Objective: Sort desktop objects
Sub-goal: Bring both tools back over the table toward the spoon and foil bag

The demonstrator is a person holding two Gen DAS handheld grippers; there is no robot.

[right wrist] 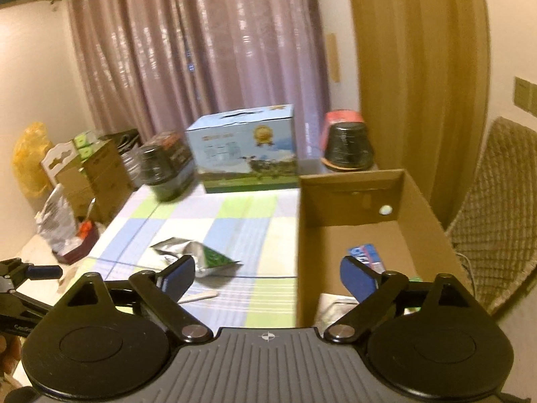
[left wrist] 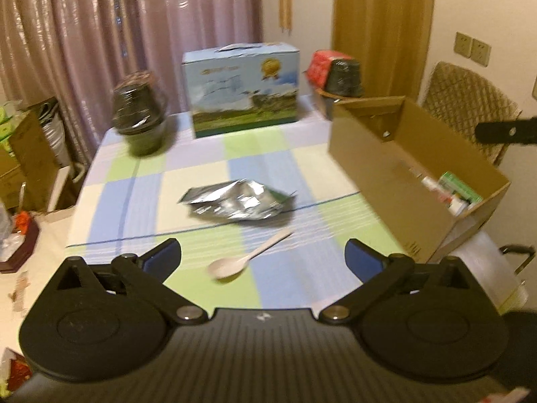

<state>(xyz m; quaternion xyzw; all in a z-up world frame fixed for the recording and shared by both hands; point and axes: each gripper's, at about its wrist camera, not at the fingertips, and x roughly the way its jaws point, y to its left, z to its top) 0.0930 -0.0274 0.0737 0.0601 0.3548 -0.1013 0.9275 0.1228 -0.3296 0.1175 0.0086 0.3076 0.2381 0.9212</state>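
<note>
A checked cloth point(left wrist: 141, 181) of pale blue, light green, cream and lilac squares covers the desk. On it lie a crinkled silver pouch point(left wrist: 235, 201) with a green corner and a cream spoon point(left wrist: 245, 258). The open carton point(left wrist: 386, 168) at right is plain brown.

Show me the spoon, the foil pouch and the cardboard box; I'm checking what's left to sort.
spoon point(left wrist: 224, 266), left wrist view, on its bowl.
foil pouch point(left wrist: 231, 203), left wrist view, on its crinkled middle.
cardboard box point(right wrist: 349, 201), right wrist view, on its far inner wall.
</note>
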